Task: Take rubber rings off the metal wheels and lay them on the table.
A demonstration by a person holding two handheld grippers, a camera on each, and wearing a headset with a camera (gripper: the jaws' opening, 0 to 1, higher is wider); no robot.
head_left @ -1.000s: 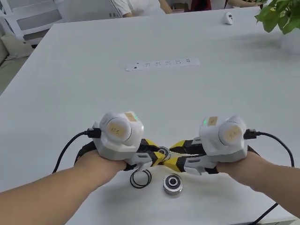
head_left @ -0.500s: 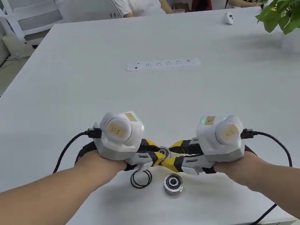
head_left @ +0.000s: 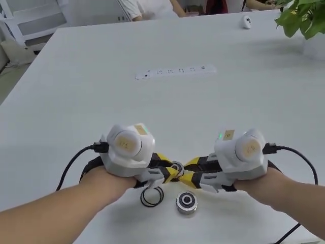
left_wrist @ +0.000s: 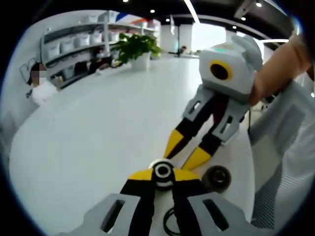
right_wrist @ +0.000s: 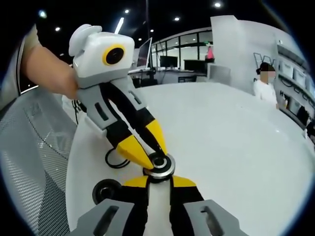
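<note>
A small metal wheel [head_left: 176, 166] with a dark rubber ring is held just above the table between both grippers. My left gripper [left_wrist: 163, 175] is shut on this wheel [left_wrist: 163, 171], one yellow tip on each side. My right gripper [right_wrist: 158, 182] meets the same wheel [right_wrist: 160, 166] from the opposite side, its tips narrowly apart against the rim; I cannot tell whether they pinch it. Two loose black rubber rings [head_left: 152, 195] lie overlapped on the table below the left gripper [head_left: 166, 174]. A second metal wheel [head_left: 187, 201] lies flat beside them, below the right gripper [head_left: 186, 177].
The white table [head_left: 167, 112] stretches away ahead. A white power strip [head_left: 175, 70] lies at mid-table, a small white object [head_left: 247, 20] near the far edge, and a green plant [head_left: 300, 16] at the far right. Cables trail from both grippers toward the front edge.
The view has tipped slightly. Both grippers stay pressed together at the wheel, and the right one has edged a little toward the left one.
</note>
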